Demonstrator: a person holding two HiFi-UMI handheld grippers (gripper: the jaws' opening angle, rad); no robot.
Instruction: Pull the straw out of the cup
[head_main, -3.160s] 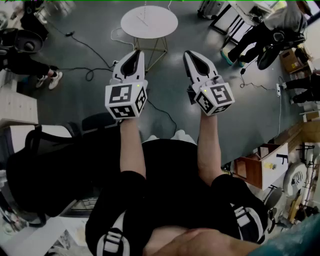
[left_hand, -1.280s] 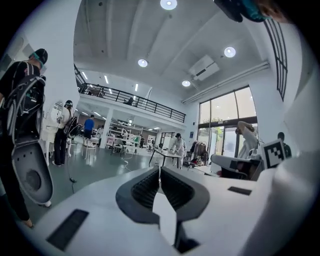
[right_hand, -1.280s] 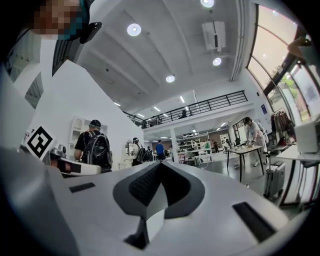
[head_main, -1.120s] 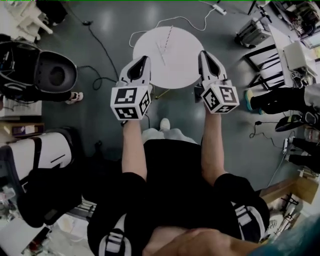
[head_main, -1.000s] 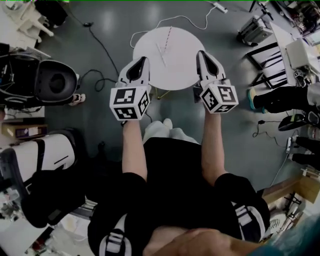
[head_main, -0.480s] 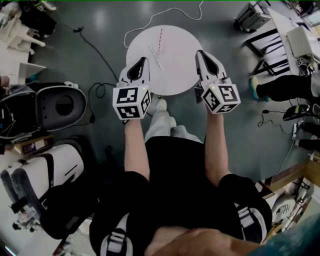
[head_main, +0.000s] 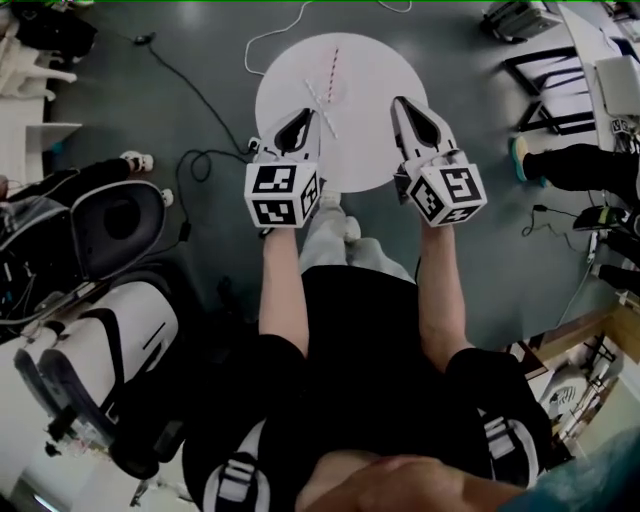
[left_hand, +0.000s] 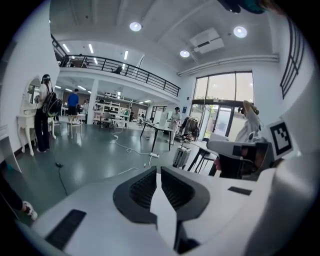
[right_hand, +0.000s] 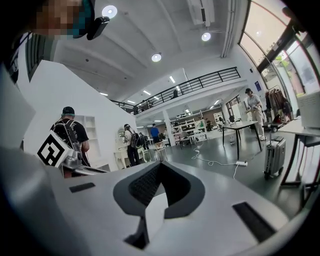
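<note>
Fingers (head_main: 296, 130) of left gripper (head_main: 308, 112) shut tight and empty, right gripper (head_main: 399, 101) too, both over round white bench (head_main: 372, 80), striped straw (head_main: 333, 62) beyond them

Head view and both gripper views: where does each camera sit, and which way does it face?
Head view: on the head, facing steeply down at the table and straw; shows forearms, torso, left gripper, right gripper.
Left gripper view: on the left gripper, facing out across the hall along shut jaws; right cube at right.
Right gripper view: on the right gripper, out across the hall, jaws shut; left cube at left.
Shared: both gripper views show the railing; neither shows the table.
</note>
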